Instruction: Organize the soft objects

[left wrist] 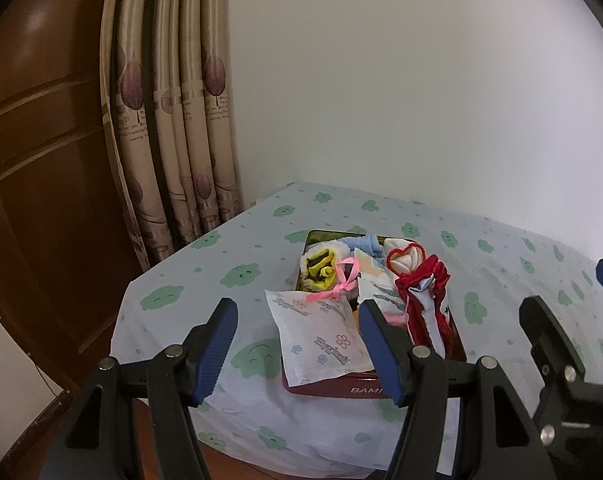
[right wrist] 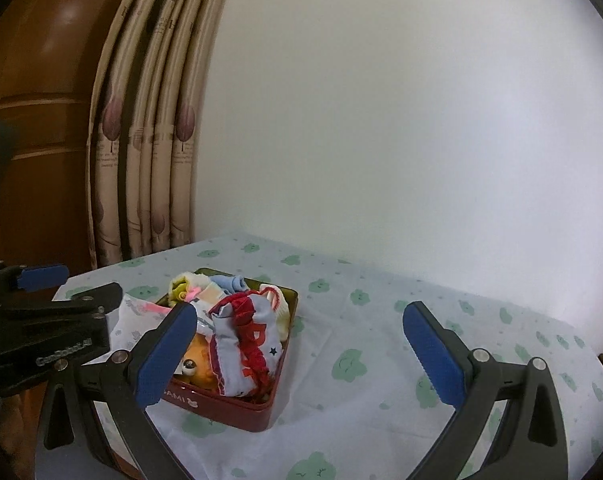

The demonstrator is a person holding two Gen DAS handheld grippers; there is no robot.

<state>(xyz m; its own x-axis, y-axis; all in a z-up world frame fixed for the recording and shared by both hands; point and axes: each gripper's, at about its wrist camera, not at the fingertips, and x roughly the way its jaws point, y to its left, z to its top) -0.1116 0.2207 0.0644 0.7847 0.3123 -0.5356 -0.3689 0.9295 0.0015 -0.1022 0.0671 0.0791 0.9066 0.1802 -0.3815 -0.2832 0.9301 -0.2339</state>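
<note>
A red tin (left wrist: 365,390) (right wrist: 229,412) stands on the table, heaped with soft things. Among them are a yellow rolled sock (left wrist: 319,270), a pink ribbon (left wrist: 343,286), light blue cloth (left wrist: 367,246) and a red-trimmed pale pouch (left wrist: 423,304) (right wrist: 245,344). An orange plush toy (right wrist: 197,364) peeks out under the pouch. A white printed packet (left wrist: 321,344) hangs over the tin's near-left rim. My left gripper (left wrist: 299,352) hovers open just short of the tin, nothing between its pads. My right gripper (right wrist: 299,356) is open and empty, to the right of the tin.
The table wears a white cloth with green clouds (right wrist: 381,360); its left edge (left wrist: 121,312) drops to a wooden floor. A beige leaf-print curtain (left wrist: 173,120) and a brown wooden door (left wrist: 33,140) stand at the left, a white wall behind.
</note>
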